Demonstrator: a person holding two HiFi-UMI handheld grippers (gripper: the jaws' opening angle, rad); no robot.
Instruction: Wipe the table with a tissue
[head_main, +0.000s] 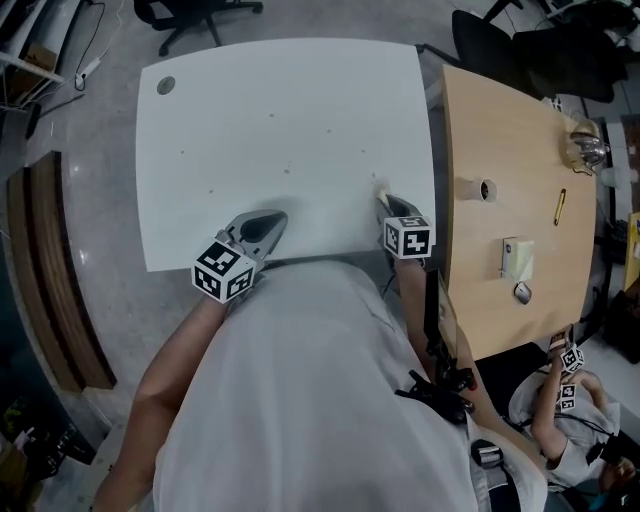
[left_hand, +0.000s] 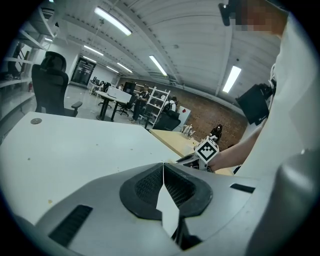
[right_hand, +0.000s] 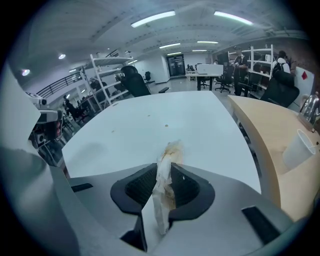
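The white table (head_main: 290, 120) fills the head view's middle, with a few small specks (head_main: 288, 168) on it. My right gripper (head_main: 385, 203) hovers at the table's near right edge, shut on a crumpled, stained tissue (right_hand: 165, 185) that sticks out past its jaws (head_main: 380, 187). My left gripper (head_main: 268, 222) is at the near edge to the left, jaws pressed together with nothing between them (left_hand: 163, 187). In the right gripper view the table (right_hand: 165, 125) stretches ahead with small crumbs (right_hand: 166, 126).
A wooden table (head_main: 520, 200) adjoins on the right, bearing a paper cup (head_main: 484, 189), a pen (head_main: 560, 206), a sticky-note pad (head_main: 517, 257) and a glass object (head_main: 585, 146). Office chairs (head_main: 190, 15) stand at the far side. A round cable hole (head_main: 165, 85) is at the far left corner.
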